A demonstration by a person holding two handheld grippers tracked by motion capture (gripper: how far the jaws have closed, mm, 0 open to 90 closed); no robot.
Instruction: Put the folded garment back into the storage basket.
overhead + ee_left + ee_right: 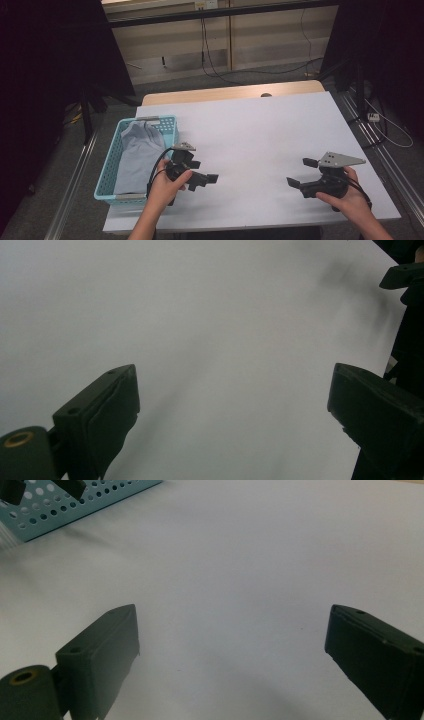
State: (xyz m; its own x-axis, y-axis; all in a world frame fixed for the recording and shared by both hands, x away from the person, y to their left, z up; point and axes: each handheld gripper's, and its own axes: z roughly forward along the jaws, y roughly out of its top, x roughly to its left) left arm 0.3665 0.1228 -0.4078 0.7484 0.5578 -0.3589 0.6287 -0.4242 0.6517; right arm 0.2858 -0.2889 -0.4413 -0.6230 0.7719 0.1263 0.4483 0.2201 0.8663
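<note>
1. Black left gripper (202, 171) hovers just beside the teal basket (107, 172), jaws spread wide, empty.
2. Right gripper (300, 172) hovers well apart from the basket, jaws likewise spread.
3. Grey cloth (137, 155) lies inside the basket, seen from the high view; the right gripper view catches the basket's perforated wall (80, 505).

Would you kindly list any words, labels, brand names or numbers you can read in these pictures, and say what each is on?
None can be read.
The blue perforated basket, the grey cloth in it and the white table carry no print that can be seen.
The left claw and right claw show no markings.
</note>
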